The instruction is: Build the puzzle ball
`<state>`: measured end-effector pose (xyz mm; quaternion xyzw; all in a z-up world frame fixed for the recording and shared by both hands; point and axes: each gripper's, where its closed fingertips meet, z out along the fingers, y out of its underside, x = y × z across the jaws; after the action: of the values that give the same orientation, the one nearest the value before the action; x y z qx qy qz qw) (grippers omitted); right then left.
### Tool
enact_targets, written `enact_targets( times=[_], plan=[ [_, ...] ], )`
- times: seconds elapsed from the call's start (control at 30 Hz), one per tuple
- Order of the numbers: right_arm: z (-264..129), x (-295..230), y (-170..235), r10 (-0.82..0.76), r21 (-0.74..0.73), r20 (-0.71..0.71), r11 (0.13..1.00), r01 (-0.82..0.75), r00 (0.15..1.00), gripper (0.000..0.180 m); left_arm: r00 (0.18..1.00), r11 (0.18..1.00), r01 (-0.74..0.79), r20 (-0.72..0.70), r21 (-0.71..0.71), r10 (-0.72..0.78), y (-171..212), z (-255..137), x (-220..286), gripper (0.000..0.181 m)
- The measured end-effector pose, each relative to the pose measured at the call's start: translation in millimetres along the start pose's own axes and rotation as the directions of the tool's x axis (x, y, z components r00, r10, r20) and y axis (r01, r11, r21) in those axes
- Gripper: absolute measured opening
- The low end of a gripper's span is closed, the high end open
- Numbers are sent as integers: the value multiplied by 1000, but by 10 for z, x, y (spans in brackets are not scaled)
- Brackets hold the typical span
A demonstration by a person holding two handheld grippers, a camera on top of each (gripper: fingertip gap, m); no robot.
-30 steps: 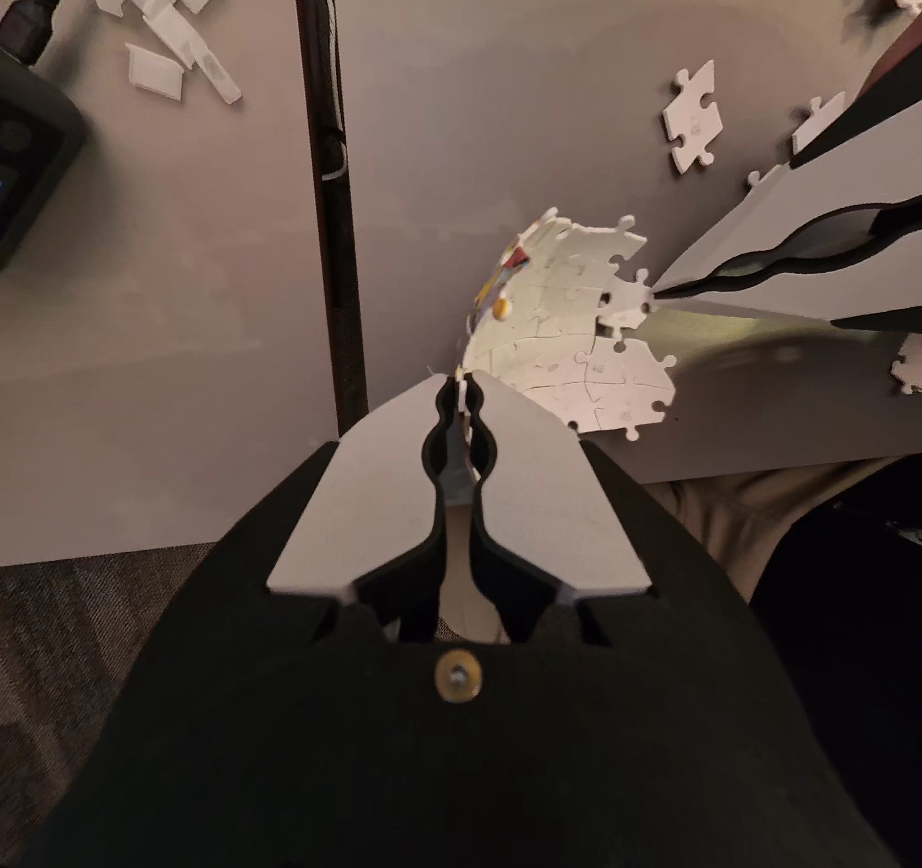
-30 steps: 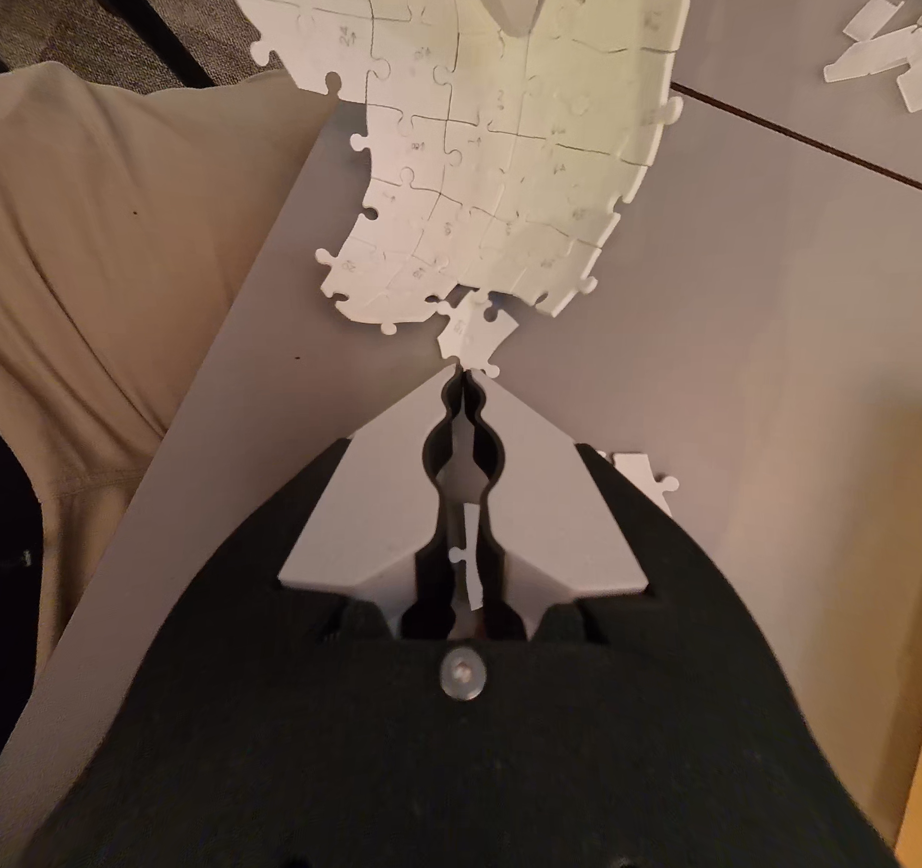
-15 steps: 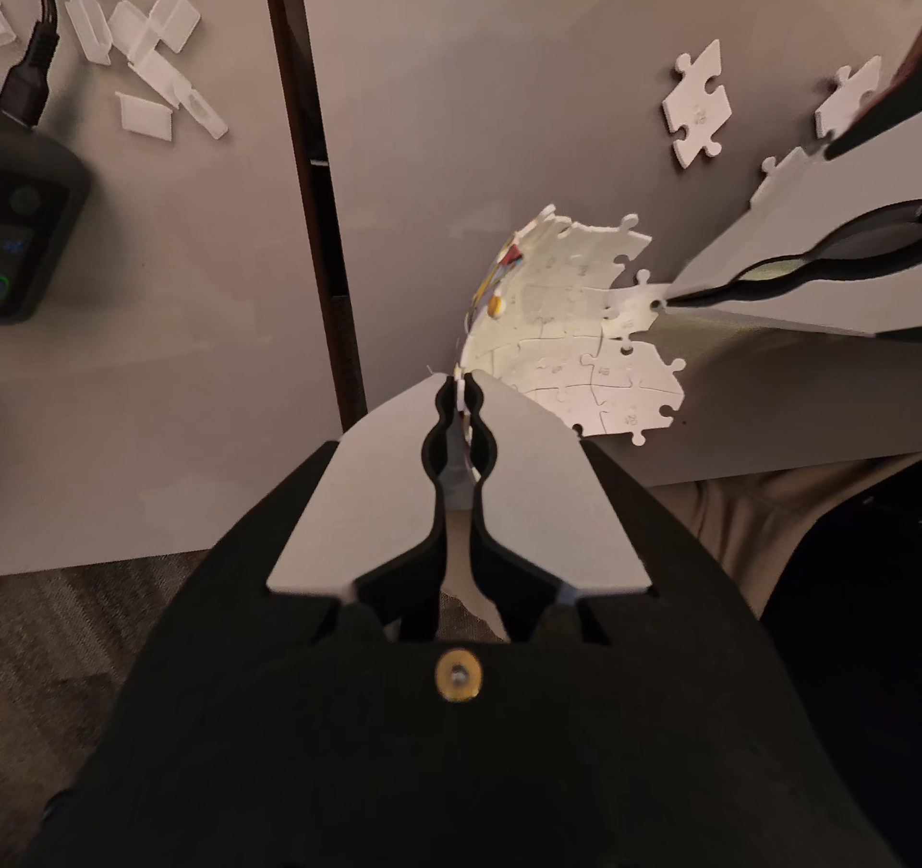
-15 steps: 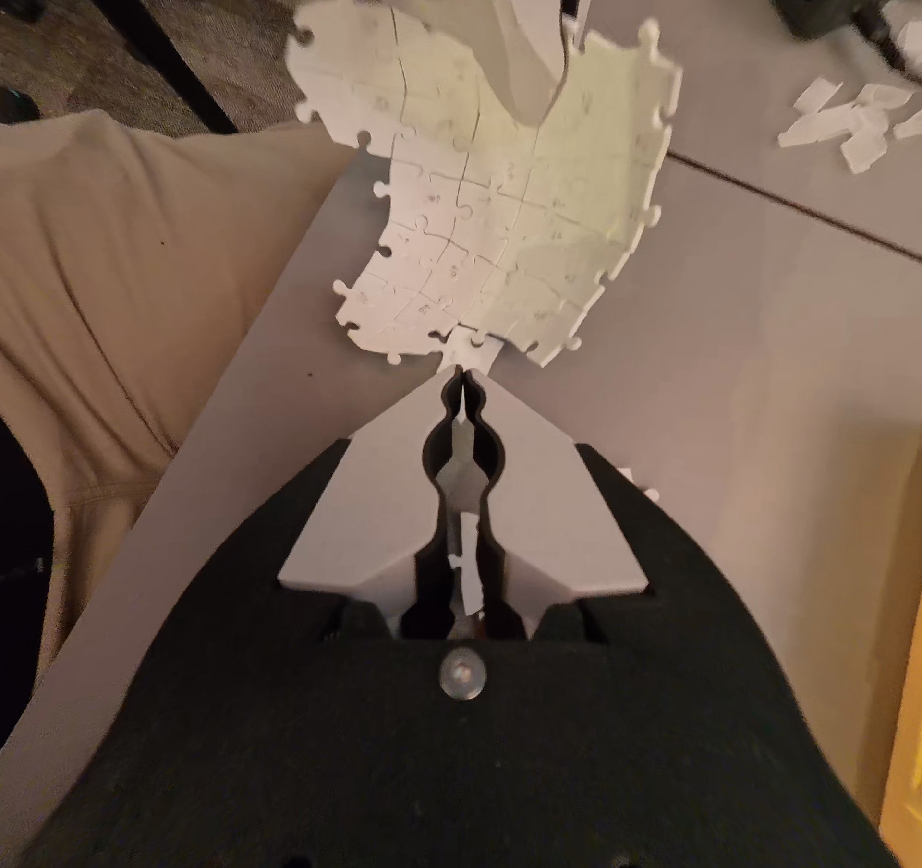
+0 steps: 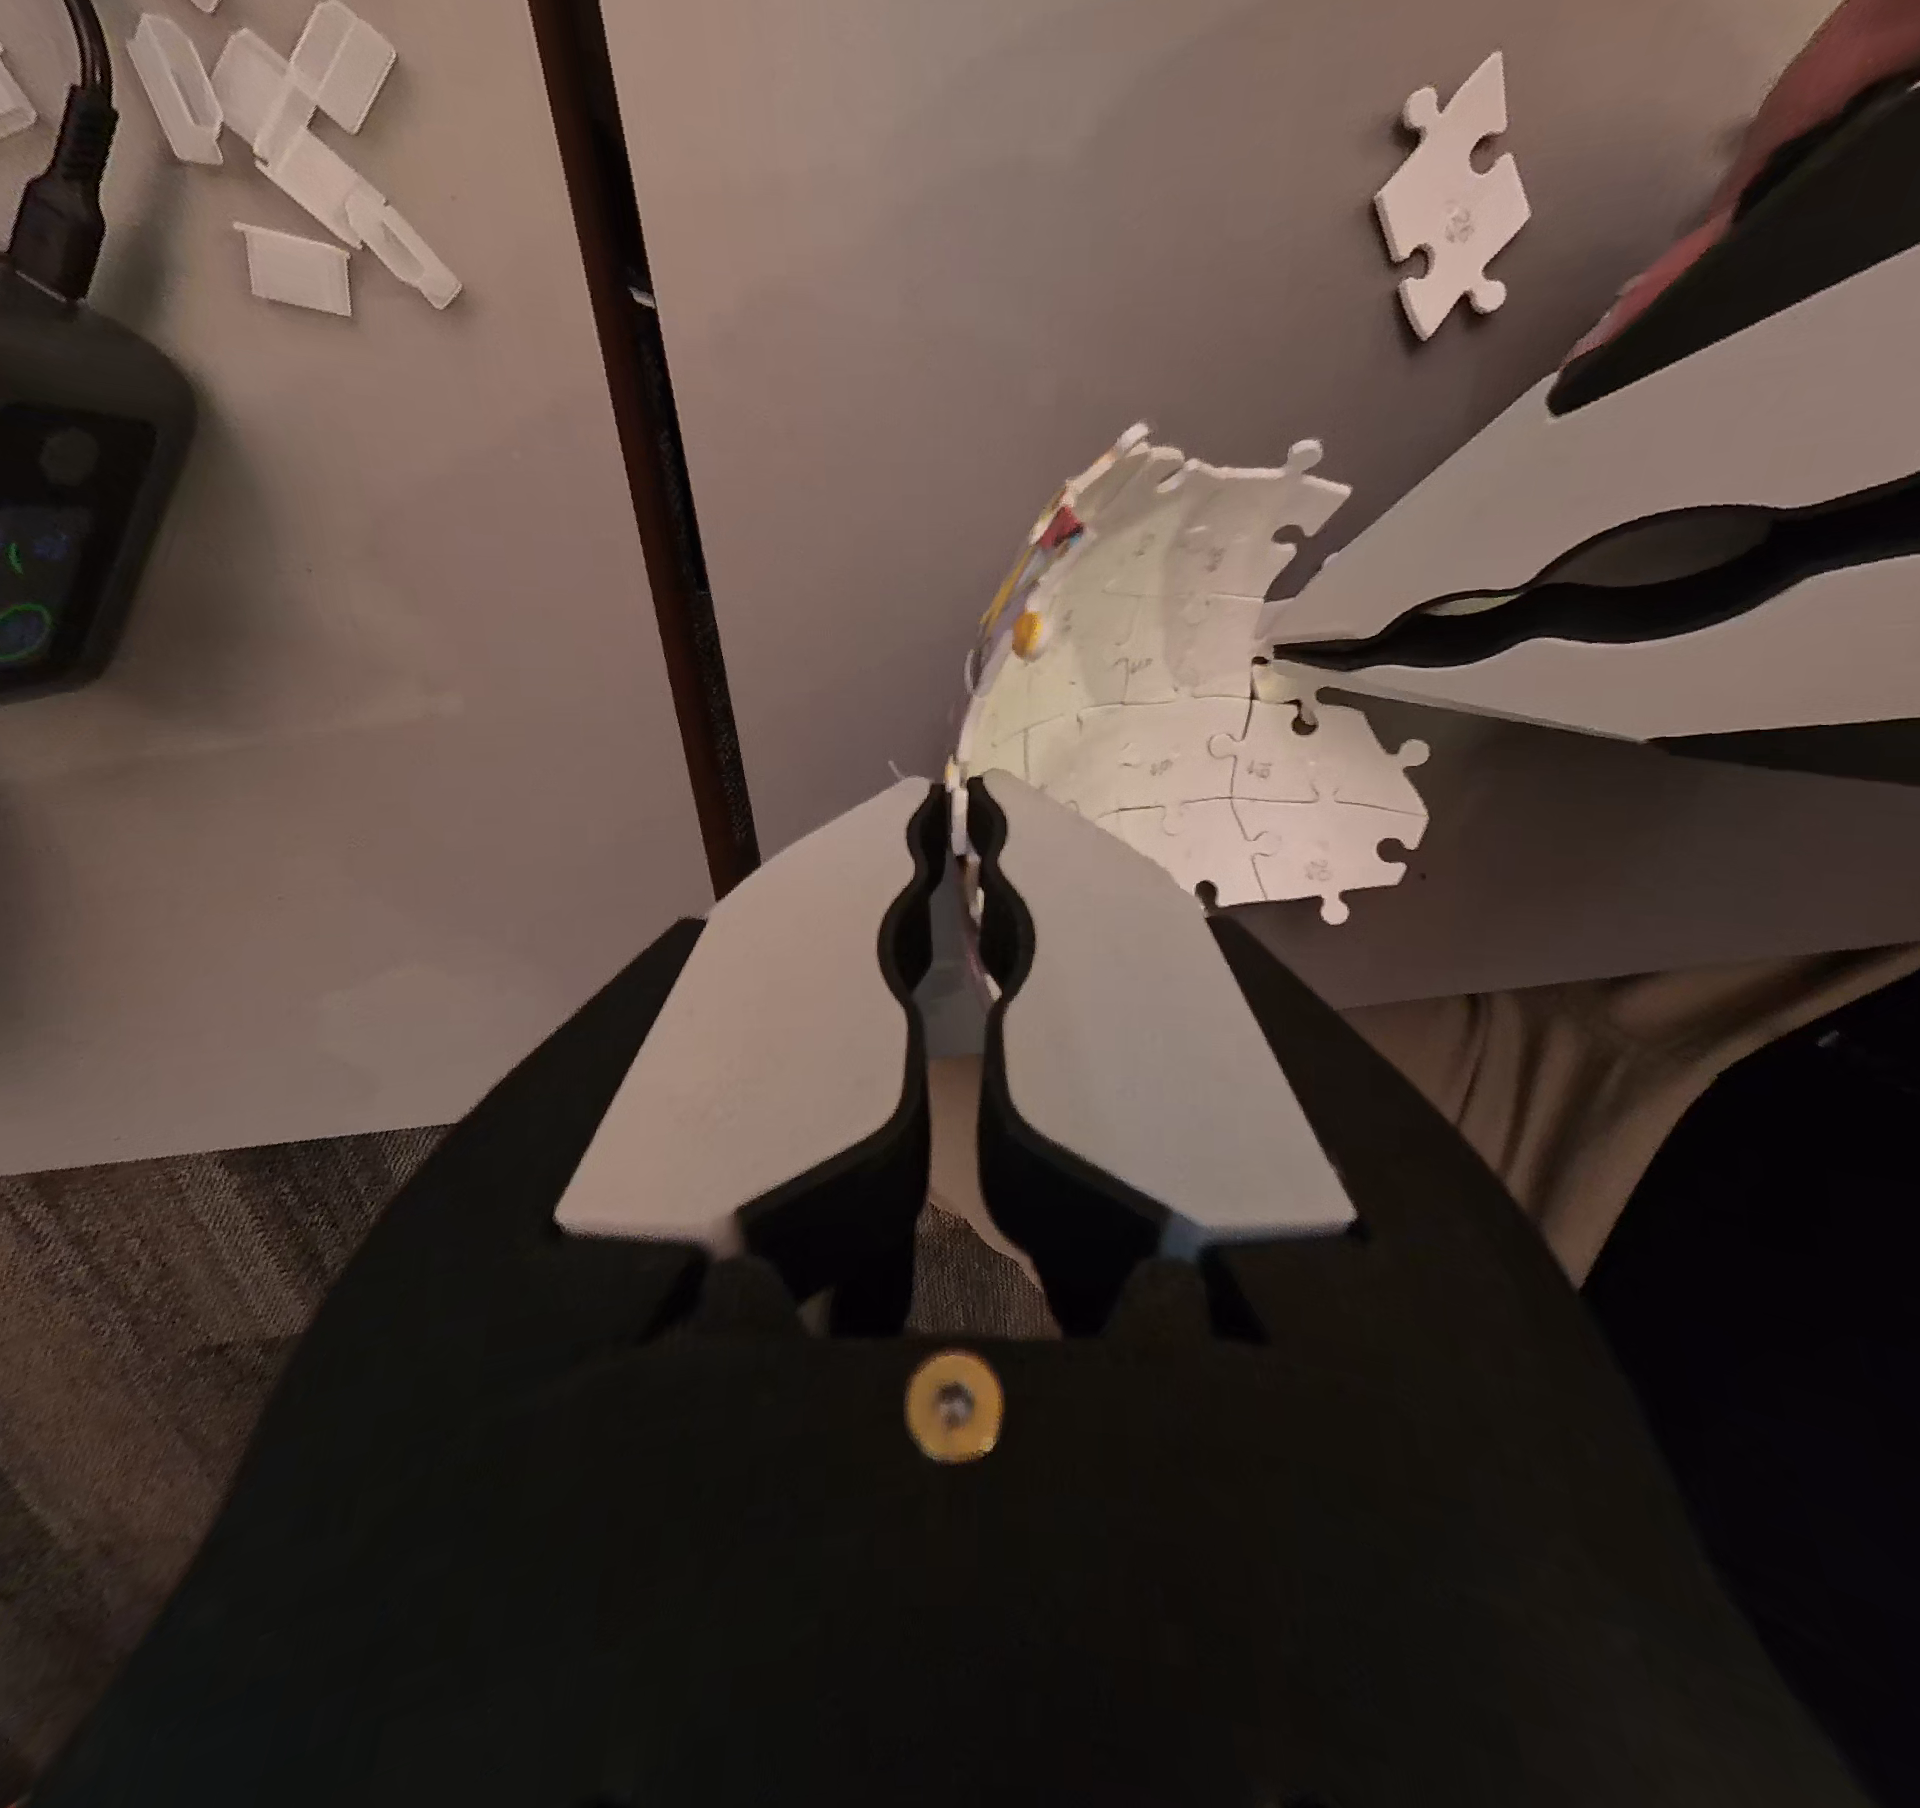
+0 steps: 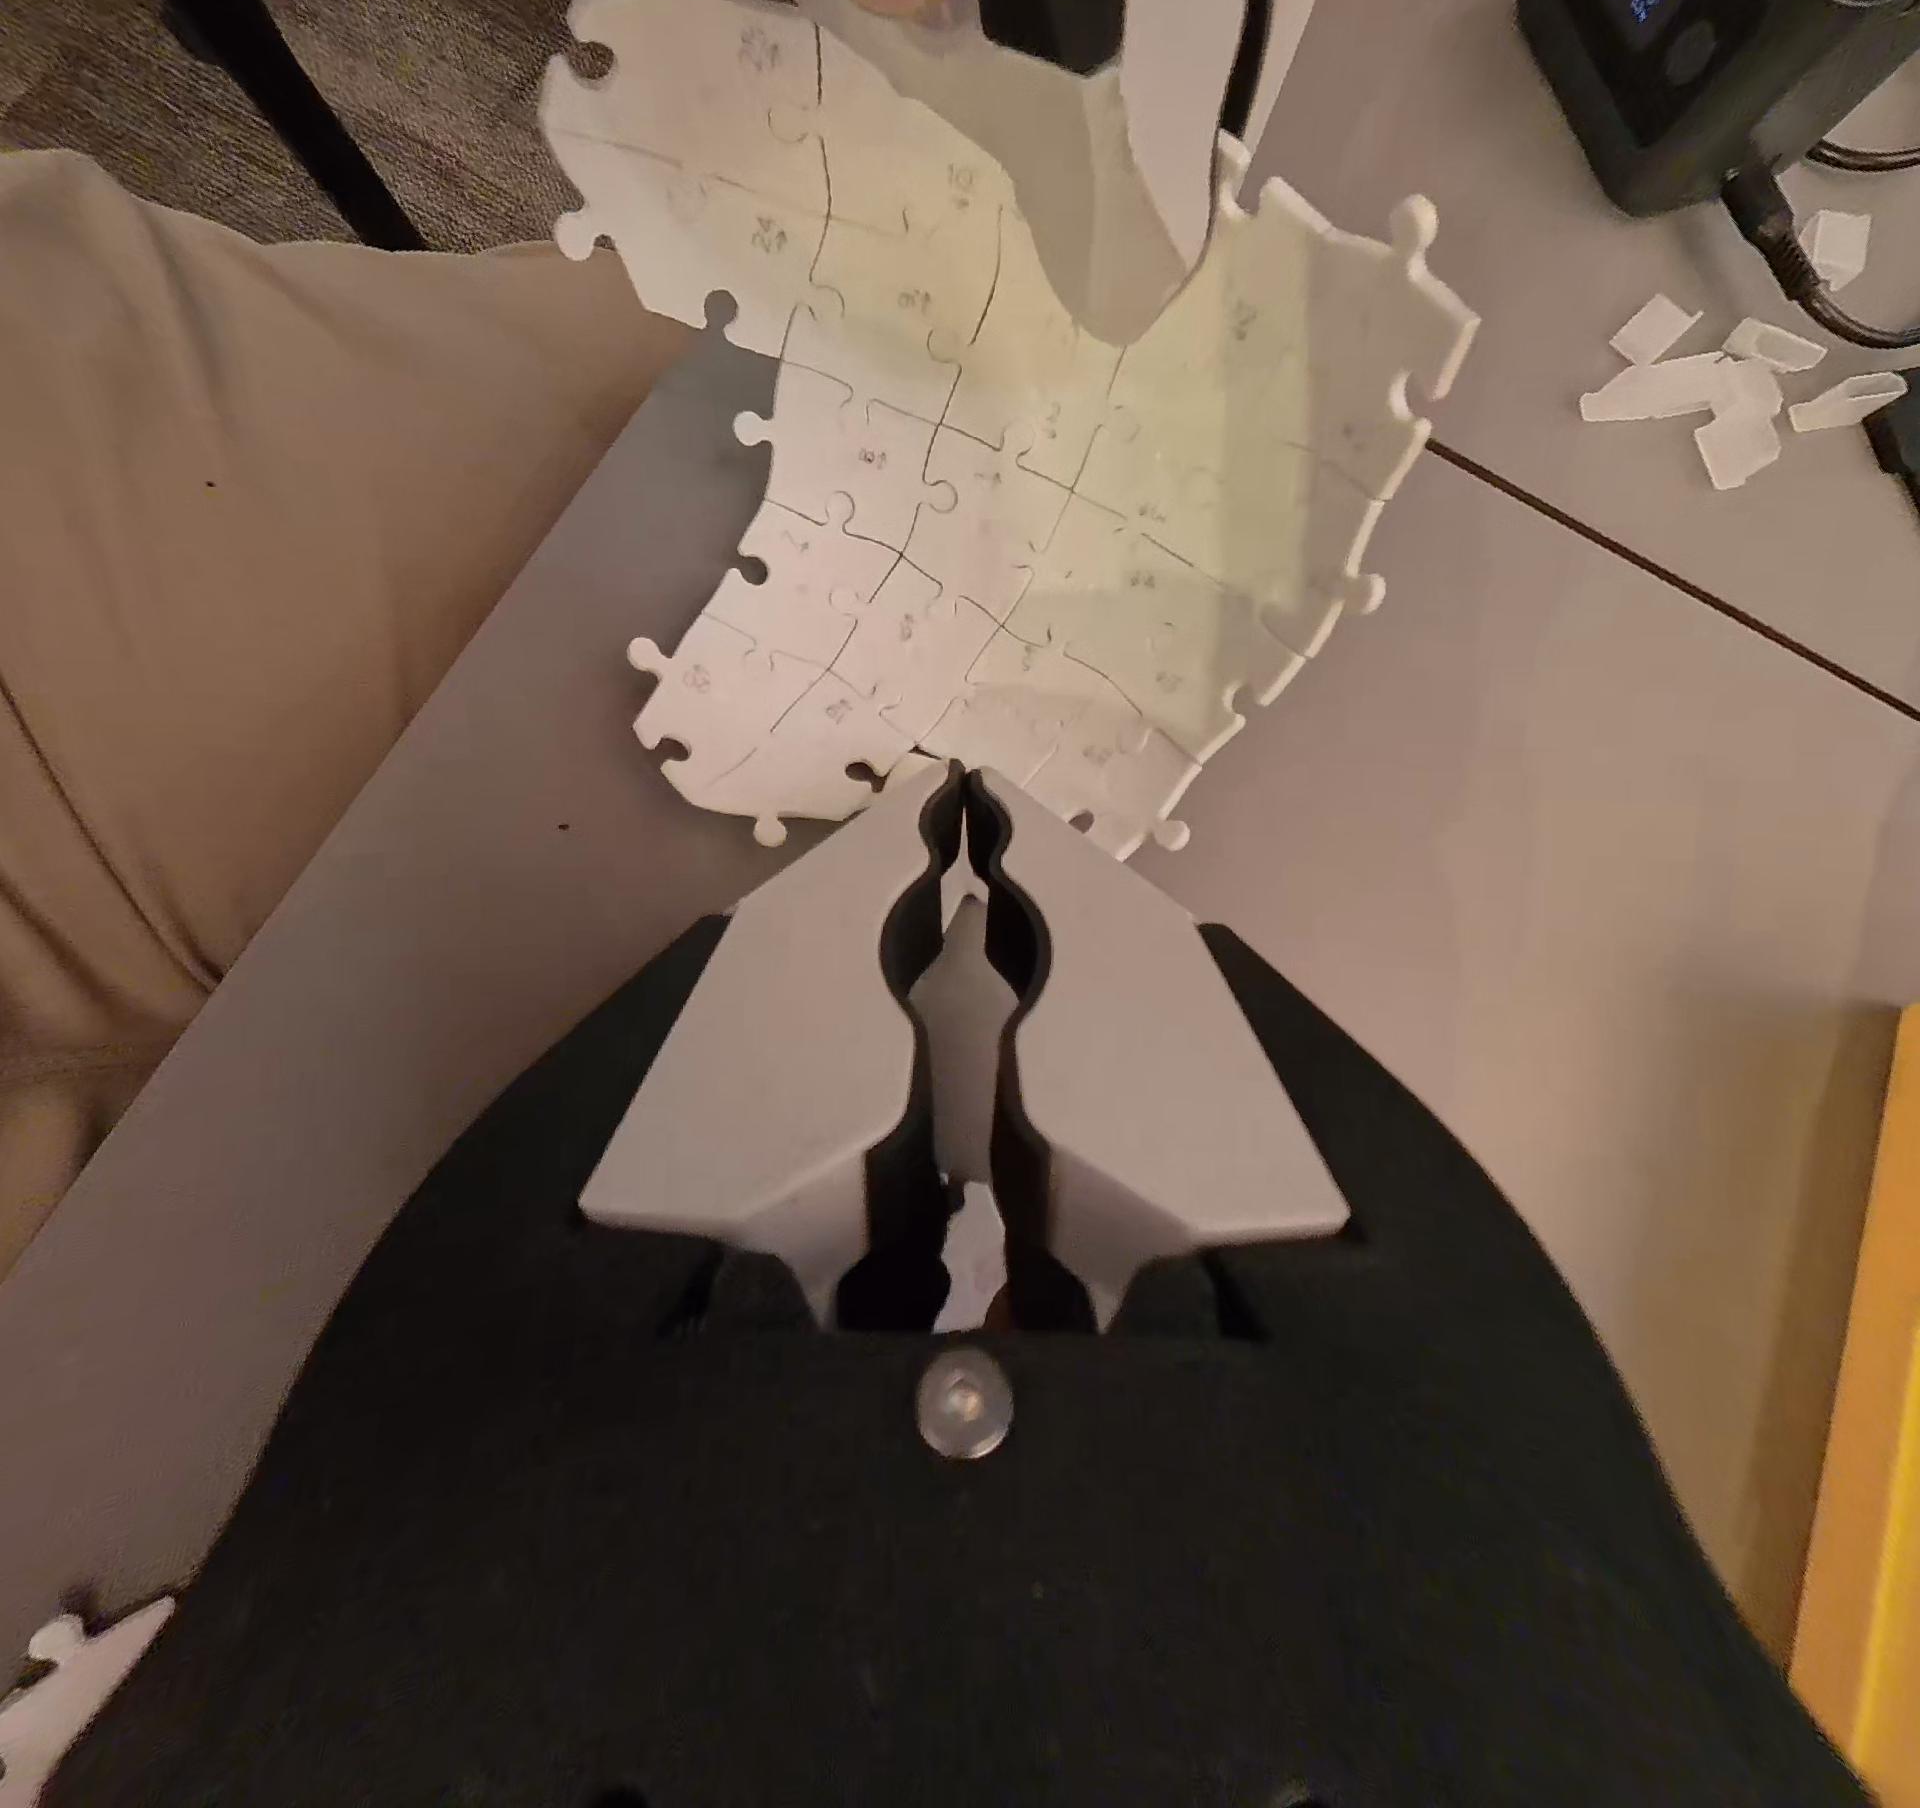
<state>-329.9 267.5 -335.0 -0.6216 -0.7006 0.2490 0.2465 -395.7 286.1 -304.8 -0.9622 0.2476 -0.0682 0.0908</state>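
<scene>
left tool (image 5: 961, 802): grey tapered fingers, black wavy pads, black body, brass screw | right tool (image 6: 961, 782): same, silver screw

Puzzle shell (image 5: 1174, 709) above table (image 5: 935, 252) edge, loose piece (image 5: 1455, 200) behind, clips (image 5: 301, 169) left

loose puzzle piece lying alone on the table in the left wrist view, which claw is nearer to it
Right. The right claw reaches in just below the loose puzzle piece; the left claw is farther, down-left of it.

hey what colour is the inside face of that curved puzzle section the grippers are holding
White, with faint pencil-like marks on each piece; the curved puzzle section shows it best in the right wrist view.
</scene>
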Motion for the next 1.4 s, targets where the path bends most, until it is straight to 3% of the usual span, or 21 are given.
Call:
enact_targets(
  times=[0.83,1.13,1.4],
  plan=[
    [22,-11,28,-20,87,48,996,16,999,0,995,996,74,64,-44,-71,76,-113,134,4],
    [-224,-113,166,-50,47,78,998,46,996,0,993,994,95,69,-47,-92,106,-61,169,3],
    [-169,-223,183,-81,31,80,996,79,993,0,992,994,88,94,-64,-82,87,-59,168,3]
  ],
)
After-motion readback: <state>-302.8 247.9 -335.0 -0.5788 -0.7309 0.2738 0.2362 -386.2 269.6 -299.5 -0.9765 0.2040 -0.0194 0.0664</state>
